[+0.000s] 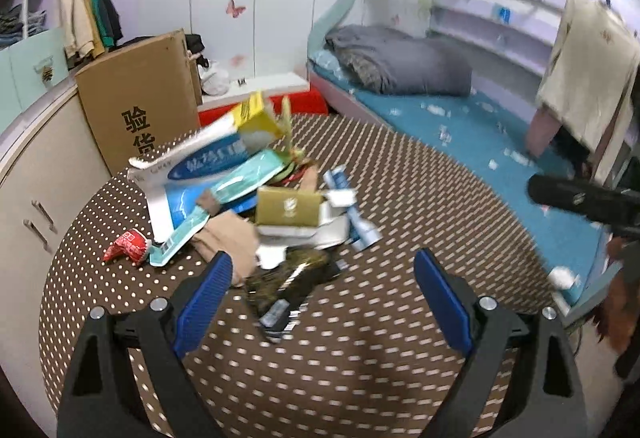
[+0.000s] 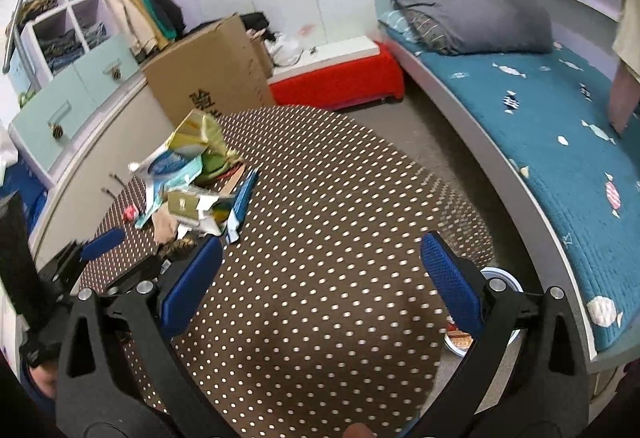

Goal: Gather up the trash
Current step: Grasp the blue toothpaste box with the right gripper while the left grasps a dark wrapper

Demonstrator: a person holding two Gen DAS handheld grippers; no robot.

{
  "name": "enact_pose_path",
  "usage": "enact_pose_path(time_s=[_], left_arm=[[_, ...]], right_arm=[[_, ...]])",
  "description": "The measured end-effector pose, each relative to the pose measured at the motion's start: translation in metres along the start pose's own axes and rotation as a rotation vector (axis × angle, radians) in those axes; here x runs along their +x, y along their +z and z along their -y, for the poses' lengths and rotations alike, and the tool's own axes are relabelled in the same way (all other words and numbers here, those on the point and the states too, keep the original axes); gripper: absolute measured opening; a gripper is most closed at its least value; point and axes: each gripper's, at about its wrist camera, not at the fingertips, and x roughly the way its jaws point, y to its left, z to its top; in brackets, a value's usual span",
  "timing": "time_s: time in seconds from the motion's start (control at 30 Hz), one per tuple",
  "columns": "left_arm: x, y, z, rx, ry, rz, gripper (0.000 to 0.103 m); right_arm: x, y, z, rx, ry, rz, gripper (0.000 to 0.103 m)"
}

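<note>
On the round table (image 1: 360,338) with its brown, white-dotted cloth, we note a pile of trash (image 1: 256,194) heaped toward the left and far side: a yellow box (image 1: 258,118) tilted on top, a white-and-blue package (image 1: 200,162), a gold carton (image 1: 290,208), a blue-and-white tube (image 1: 352,214), a red wrapper (image 1: 128,246) lying a little apart at the left edge, and a dark crinkled wrapper (image 1: 288,274) nearest us.

Our left hand-held gripper (image 1: 324,298) hangs just over the near edge of the pile, jaws spread wide and holding nothing (the dark wrapper lies between and just ahead of the blue pads). Its left pad (image 1: 206,302) overlaps a beige scrap in view; contact we cannot tell.

Our right hand-held gripper (image 2: 320,278) is likewise released, empty, over bare cloth well to the right of the pile.

Beyond the table: a cardboard box (image 2: 208,70), a red bench (image 2: 340,78), and a bed (image 2: 540,126) with teal cover and grey bedding.
</note>
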Motion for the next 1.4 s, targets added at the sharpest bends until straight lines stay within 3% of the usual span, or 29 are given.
enact_pose_path(time_s=[0.1, 0.13, 0.3, 0.43, 0.63, 0.83, 0.97, 1.03, 1.07, 1.1, 1.23, 1.4], left_arm=[[0.021, -0.004, -0.009, 0.049, 0.008, -0.051, 0.089], [0.025, -0.004, -0.010, 0.066, 0.002, -0.058, 0.084], [0.048, -0.008, 0.001, 0.199, -0.019, -0.139, 0.050], [0.044, -0.011, 0.004, 0.186, -0.035, -0.144, 0.024], [0.028, -0.023, 0.000, 0.069, -0.054, -0.135, 0.023], [0.018, -0.035, -0.017, -0.033, -0.013, -0.121, 0.027], [0.023, -0.031, -0.017, -0.023, 0.010, -0.124, 0.032], [0.026, -0.030, -0.015, -0.020, 0.000, -0.125, 0.032], [0.031, -0.025, -0.013, -0.019, -0.008, -0.127, 0.031], [0.032, -0.024, -0.012, -0.019, -0.018, -0.128, 0.030], [0.032, -0.023, -0.001, -0.007, -0.043, -0.127, 0.024], [0.034, -0.024, 0.013, 0.010, -0.047, -0.130, 0.025]], right_arm=[[0.016, -0.002, -0.006, -0.009, 0.002, -0.036, 0.097], [0.021, -0.002, -0.006, -0.010, -0.004, -0.048, 0.097], [0.040, 0.001, -0.011, -0.019, -0.009, -0.070, 0.097], [0.060, 0.009, -0.019, -0.038, -0.010, -0.082, 0.097], [0.106, 0.018, -0.049, -0.122, 0.001, -0.121, 0.094], [0.137, 0.020, -0.073, -0.196, -0.033, -0.145, 0.075], [0.142, 0.016, -0.088, -0.292, -0.095, -0.116, 0.049], [0.138, 0.014, -0.084, -0.282, -0.082, -0.106, 0.034], [0.134, 0.013, -0.076, -0.253, -0.071, -0.108, 0.020], [0.131, 0.013, -0.069, -0.228, -0.054, -0.112, 0.017], [0.112, 0.004, -0.040, -0.157, -0.010, -0.115, 0.017], [0.094, -0.008, -0.022, -0.132, 0.039, -0.126, 0.017]])
